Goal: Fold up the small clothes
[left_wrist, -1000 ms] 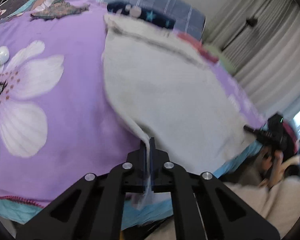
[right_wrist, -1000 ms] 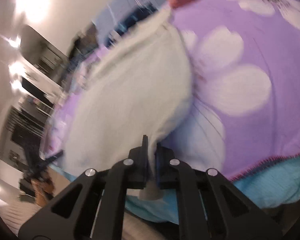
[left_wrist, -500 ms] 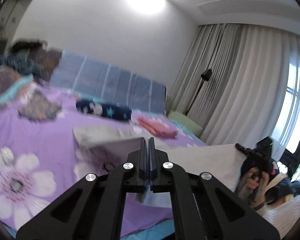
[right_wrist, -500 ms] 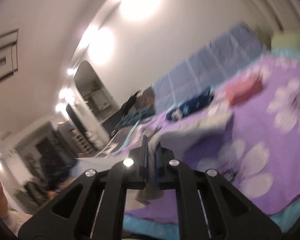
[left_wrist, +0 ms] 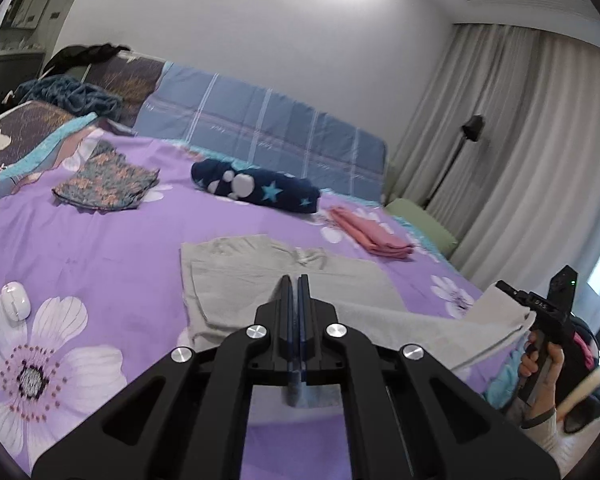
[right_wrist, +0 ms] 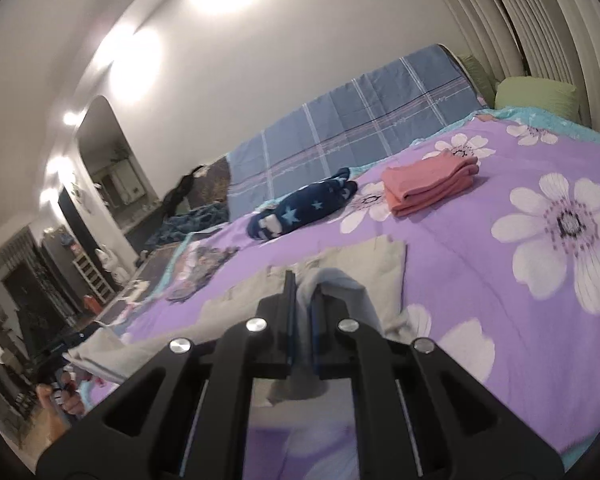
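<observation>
On the purple flower-print bed cover (left_wrist: 100, 248), a small white oval object (left_wrist: 15, 301) lies far left. Beyond it sits a folded patterned brown-and-teal cloth (left_wrist: 106, 184), then a rolled navy star-print garment (left_wrist: 256, 190) and a folded pink cloth (left_wrist: 370, 234). The pale grey fabric garment (left_wrist: 268, 276) lies mid-bed, its near edge lifted. The left hand-held gripper (left_wrist: 294, 292) is clenched on one grey corner; the right hand-held gripper (right_wrist: 302, 292) grasps the other corner.
</observation>
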A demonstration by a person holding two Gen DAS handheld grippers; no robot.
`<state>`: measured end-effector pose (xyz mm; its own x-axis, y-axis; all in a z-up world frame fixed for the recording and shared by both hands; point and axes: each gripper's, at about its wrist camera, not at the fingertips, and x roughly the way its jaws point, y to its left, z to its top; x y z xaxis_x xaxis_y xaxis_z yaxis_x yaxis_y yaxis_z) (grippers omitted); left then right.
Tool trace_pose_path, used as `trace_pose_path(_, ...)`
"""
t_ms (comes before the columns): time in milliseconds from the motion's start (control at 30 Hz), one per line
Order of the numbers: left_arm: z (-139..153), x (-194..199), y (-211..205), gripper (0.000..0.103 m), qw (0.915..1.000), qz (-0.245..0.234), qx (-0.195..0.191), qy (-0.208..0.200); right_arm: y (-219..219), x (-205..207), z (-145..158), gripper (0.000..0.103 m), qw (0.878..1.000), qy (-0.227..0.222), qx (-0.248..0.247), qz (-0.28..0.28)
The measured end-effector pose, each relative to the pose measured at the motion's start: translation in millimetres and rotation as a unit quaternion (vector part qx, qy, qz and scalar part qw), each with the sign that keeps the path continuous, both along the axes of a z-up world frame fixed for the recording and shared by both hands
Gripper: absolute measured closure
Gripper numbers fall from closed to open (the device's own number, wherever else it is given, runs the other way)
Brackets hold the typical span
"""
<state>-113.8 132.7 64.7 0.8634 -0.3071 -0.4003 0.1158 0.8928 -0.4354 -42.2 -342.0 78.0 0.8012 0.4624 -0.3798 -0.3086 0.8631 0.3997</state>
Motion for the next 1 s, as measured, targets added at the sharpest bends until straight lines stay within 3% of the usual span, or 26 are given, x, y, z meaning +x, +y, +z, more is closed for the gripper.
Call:
trace_pose_path(233, -14, 95, 4, 0.102, 0.9984, 0.01, 0.013, 0.054, 21, 102, -24, 0.096, 0.998, 0.045, -0.03, -0.021)
trace_pose_path(400, -31, 160, -2, 0.102, 0.9951, 0.023, 0.052, 0.081, 31, 178, -57, 0.096, 0.993, 0.1, -0.05, -0.036)
trace_pose_path(600, -104, 227, 7, 0.101, 0.9794, 0.07, 0.076, 0.174, 41, 237, -129, 0.093, 0.974, 0.176, -0.13, -0.054)
trace_pose_path(700, -139, 236, 13, 0.1, 0.9723, 0.07, 0.063, 0.214, 37, 245, -150, 0.093, 0.973, 0.192, -0.121, -0.045)
trace_pose_path(867, -134, 229, 16, 0.096, 0.9763, 0.065, 0.057, 0.199, 31, 237, -145, 0.081, 0.975, 0.185, -0.118, -0.026)
trace_pose_path(1000, -126, 218, 10, 0.074, 0.9776, 0.056, 0.053, 0.196, 28, 217, -134, 0.08, 0.976, 0.183, -0.114, -0.01)
